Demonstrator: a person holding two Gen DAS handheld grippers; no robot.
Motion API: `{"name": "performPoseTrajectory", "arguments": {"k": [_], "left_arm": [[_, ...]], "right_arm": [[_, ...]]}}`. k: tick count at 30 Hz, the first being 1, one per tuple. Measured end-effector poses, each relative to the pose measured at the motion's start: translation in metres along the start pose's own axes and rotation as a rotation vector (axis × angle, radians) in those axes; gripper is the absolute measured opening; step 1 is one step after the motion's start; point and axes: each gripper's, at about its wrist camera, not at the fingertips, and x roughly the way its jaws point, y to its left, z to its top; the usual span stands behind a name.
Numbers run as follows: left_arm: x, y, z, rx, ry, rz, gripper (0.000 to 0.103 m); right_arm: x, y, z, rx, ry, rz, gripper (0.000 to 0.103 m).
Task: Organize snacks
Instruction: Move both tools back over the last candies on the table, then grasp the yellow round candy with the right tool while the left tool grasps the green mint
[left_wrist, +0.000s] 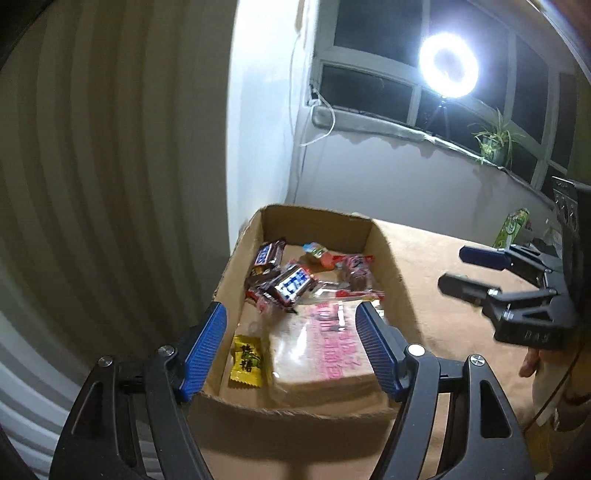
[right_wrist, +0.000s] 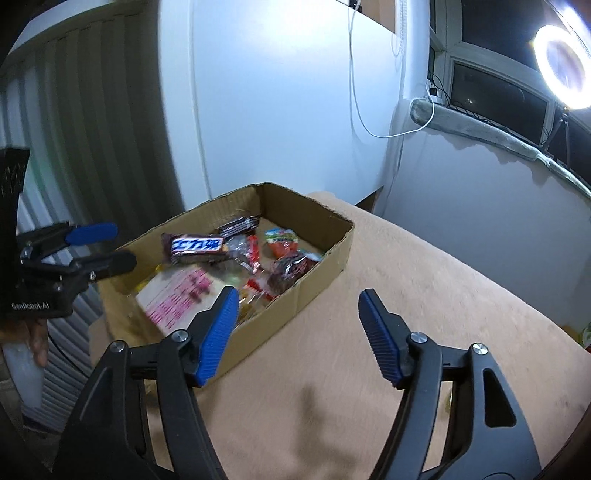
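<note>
**Left wrist view: snacks lie in the box, both my grippers empty**

The open brown cardboard box (left_wrist: 317, 221) sits on the tan cloth-covered table (left_wrist: 443, 266), holding brown chocolate bars (left_wrist: 291, 284) and a yellow wrapped candy (left_wrist: 245, 363) that only this view shows. My left gripper (left_wrist: 291, 321) hangs spread wide above it. The right wrist view alone shows an egg-shaped red-and-white sweet (right_wrist: 281, 242); my right gripper (right_wrist: 297, 308) gapes empty beside the box.

A: Where is free room?
B: In the right wrist view, the bare tabletop (right_wrist: 424, 280) at lower right, beside the cardboard box (right_wrist: 321, 266), is free.
A: And what stands in the way?
B: The box walls at center; inside, the snacks (left_wrist: 291, 284) crowd the floor. The left tool (right_wrist: 107, 247) hangs at the left edge.
</note>
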Motion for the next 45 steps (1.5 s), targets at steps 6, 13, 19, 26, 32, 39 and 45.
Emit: {"name": "performPoseTrajectory", "arguments": {"k": [6,13,19,26,32,39,45], "left_arm": [[-0.026,-0.024,0.009,0.055,-0.048,0.018,0.079],[-0.053,-0.047,0.015,0.103,-0.099,0.023,0.079],[-0.069,-0.064,0.013,0.141,-0.118,0.016,0.079],[-0.060,-0.087,0.013,0.178,-0.100,0.003,0.079],[-0.039,-0.108,0.011,0.200,-0.057,-0.027,0.079],[0.008,-0.151,0.003,0.202,0.041,-0.145,0.079],[0.055,-0.183,-0.004,0.193,0.127,-0.220,0.079]], "right_arm": [[-0.029,0.012,-0.015,0.003,-0.018,0.006,0.073],[-0.061,0.015,-0.030,0.012,-0.043,-0.021,0.073],[-0.082,0.014,-0.043,0.023,-0.060,-0.031,0.073],[-0.096,-0.002,-0.053,0.057,-0.072,-0.052,0.073],[-0.096,-0.032,-0.066,0.103,-0.063,-0.080,0.073],[-0.084,-0.086,-0.087,0.167,0.005,-0.138,0.073],[-0.052,-0.134,-0.102,0.201,0.115,-0.167,0.073]]}}
